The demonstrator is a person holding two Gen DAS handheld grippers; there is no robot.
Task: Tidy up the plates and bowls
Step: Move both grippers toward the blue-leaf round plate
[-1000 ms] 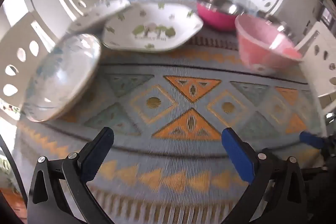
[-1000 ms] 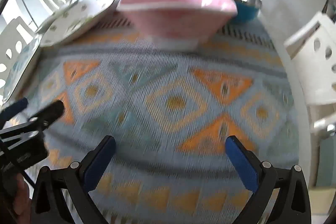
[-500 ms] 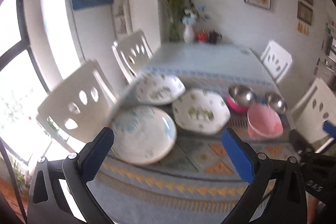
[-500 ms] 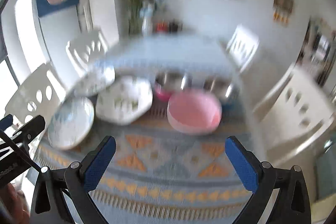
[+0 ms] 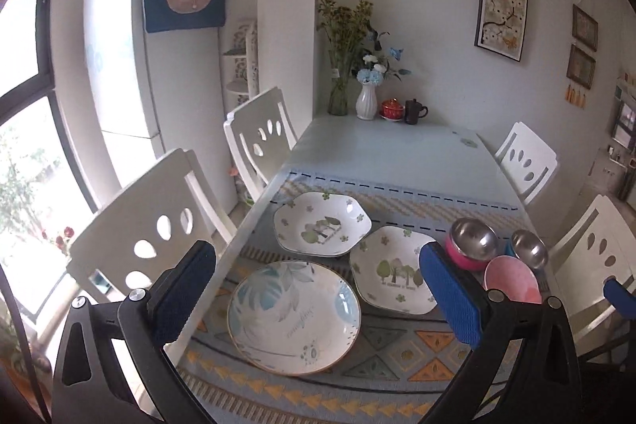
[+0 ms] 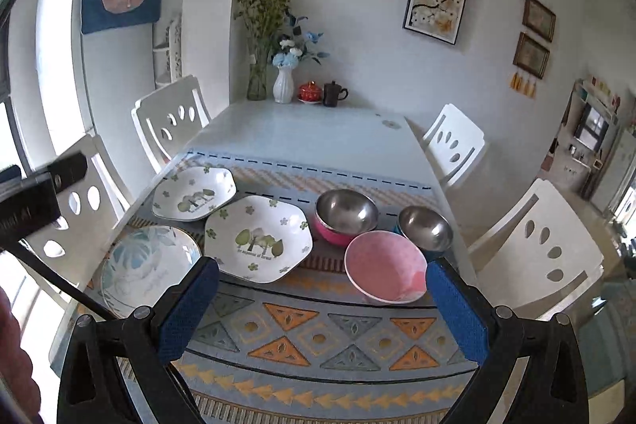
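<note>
Both tools are held above the near end of the counter (image 6: 302, 134), nothing between their fingers. The left hand-held gripper (image 5: 318, 301) is spread wide and released, as is the right hand-held gripper (image 6: 322, 308).

The pink bowl (image 6: 384, 272) is taken as the landmark. It is seen upright on the patterned runner (image 6: 318, 336). Just behind it to the left a steel bowl with a pink outside (image 6: 346, 215) is placed; just behind it to the right a smaller steel bowl with a blue outside (image 6: 426, 227) is set, close against it. To its left a hexagonal tree-print plate (image 6: 258, 239) is laid. Farther left and behind, a second hexagonal plate (image 6: 194, 193) is found, its edge apparently overlapped by the first. Farthest left, a round blue-leaf plate (image 6: 149, 271) is seen.
</note>
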